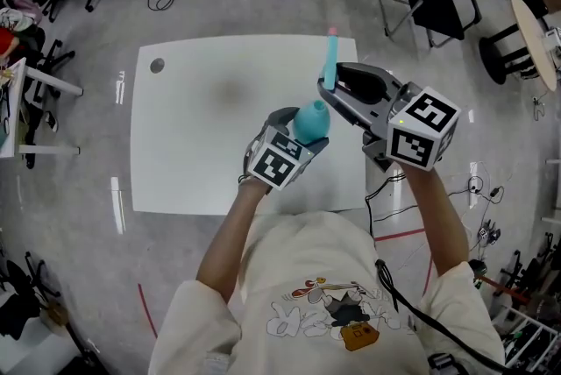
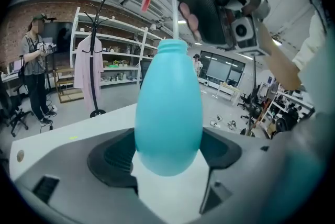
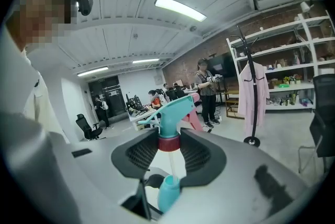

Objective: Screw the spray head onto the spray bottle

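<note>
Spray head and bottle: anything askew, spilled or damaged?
Nothing stands out. The right gripper holds the spray head by its red collar, above the spray bottle in the left gripper. The dip tube runs roughly straight down to the bottle's neck; the collar is not yet threaded. No spill shows.

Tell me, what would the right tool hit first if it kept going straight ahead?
Nothing close, it seems. Beyond the spray head gripped in the right tool, only open floor shows; the coat rack stands off to the side. Depth is hard to judge.
</note>
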Demonstrator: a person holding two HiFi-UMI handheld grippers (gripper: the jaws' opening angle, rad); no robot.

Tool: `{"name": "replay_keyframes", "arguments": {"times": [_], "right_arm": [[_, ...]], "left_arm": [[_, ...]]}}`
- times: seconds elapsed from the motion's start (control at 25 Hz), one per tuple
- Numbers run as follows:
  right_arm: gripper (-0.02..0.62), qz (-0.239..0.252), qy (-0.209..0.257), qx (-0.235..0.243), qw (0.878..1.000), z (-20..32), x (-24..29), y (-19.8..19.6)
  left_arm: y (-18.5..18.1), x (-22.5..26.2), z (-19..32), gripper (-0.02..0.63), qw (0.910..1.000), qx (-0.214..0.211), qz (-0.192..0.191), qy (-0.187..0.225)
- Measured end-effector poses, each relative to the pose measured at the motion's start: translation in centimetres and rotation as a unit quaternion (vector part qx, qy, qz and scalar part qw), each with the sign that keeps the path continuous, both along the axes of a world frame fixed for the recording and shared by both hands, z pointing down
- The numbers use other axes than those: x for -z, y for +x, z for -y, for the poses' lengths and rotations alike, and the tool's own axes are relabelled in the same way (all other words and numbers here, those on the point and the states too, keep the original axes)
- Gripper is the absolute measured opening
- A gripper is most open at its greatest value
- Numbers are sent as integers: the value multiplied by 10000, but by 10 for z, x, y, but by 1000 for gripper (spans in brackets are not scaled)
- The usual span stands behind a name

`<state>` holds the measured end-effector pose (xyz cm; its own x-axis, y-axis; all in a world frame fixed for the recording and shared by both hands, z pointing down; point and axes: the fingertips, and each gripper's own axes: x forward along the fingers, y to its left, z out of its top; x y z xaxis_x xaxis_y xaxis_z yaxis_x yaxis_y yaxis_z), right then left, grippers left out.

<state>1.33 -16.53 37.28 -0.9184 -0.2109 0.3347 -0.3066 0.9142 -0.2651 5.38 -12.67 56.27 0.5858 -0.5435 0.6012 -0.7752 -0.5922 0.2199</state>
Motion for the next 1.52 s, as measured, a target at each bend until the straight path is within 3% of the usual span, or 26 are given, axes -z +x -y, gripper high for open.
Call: {"name": "replay_keyframes", "arguments": {"times": [0.24,0.48,0.64,0.88,1.12,1.24,1.52], "right_arm": [[130,454,491,513,9964,-20,7,-8],[130,1302,947,1073,9811,-43,42,1],[130,1567,1136,1284,9727,-45,60,18],[130,1681,1214,1571,9656,-50,78,16],[130,1343,1342,1974,9618,-61,81,18],[130,1378,1228,2321,9550,-66,83,17],[130,1639,880,2981,9362,-78,97,16]], "left_arm": [[-6,54,4,382,9996,5,-193,225],[6,97,-3,382,9985,-106,-289,450],[13,124,-5,382,9985,-164,-166,492],[8,143,-8,382,9983,-211,-272,468],[4,147,-13,382,9967,-308,378,655],[2,152,-15,382,9939,-533,524,810],[-5,167,-35,382,9877,-1305,357,779]]}}
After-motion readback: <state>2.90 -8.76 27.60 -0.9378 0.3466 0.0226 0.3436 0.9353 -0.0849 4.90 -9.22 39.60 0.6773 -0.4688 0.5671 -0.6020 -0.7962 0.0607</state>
